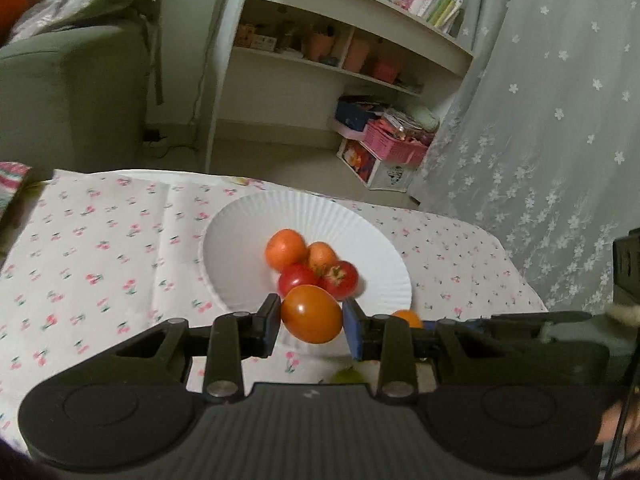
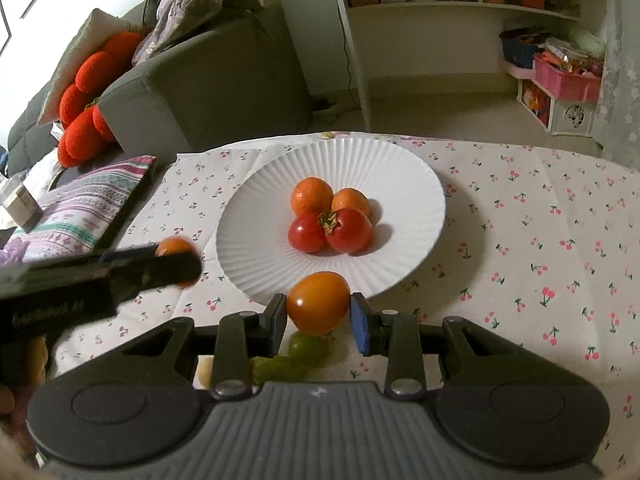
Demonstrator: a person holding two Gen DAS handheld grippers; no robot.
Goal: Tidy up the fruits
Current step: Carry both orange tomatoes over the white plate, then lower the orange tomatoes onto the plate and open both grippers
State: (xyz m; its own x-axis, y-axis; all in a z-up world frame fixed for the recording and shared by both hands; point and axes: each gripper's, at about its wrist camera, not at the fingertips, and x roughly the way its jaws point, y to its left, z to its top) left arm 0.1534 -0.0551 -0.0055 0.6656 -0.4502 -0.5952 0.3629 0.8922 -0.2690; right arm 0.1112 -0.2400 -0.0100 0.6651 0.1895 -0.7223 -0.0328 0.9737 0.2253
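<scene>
A white ribbed plate (image 1: 240,232) (image 2: 384,160) on the cherry-print tablecloth holds two orange fruits (image 2: 311,195) and two red tomatoes (image 2: 348,229); they also show in the left wrist view (image 1: 285,249). My left gripper (image 1: 310,320) is shut on an orange tomato (image 1: 311,314) over the plate's near rim. My right gripper (image 2: 319,312) is shut on another orange tomato (image 2: 318,302) just before the plate's near edge. The left gripper with its fruit shows in the right wrist view (image 2: 176,258), left of the plate. The right gripper shows in the left wrist view (image 1: 408,318).
Green grapes (image 2: 296,356) lie on the cloth under my right gripper. A patterned box (image 2: 84,204) sits at the table's left edge. A grey sofa (image 2: 192,92), white shelving (image 1: 320,60) and a pink basket (image 1: 396,144) stand beyond the table.
</scene>
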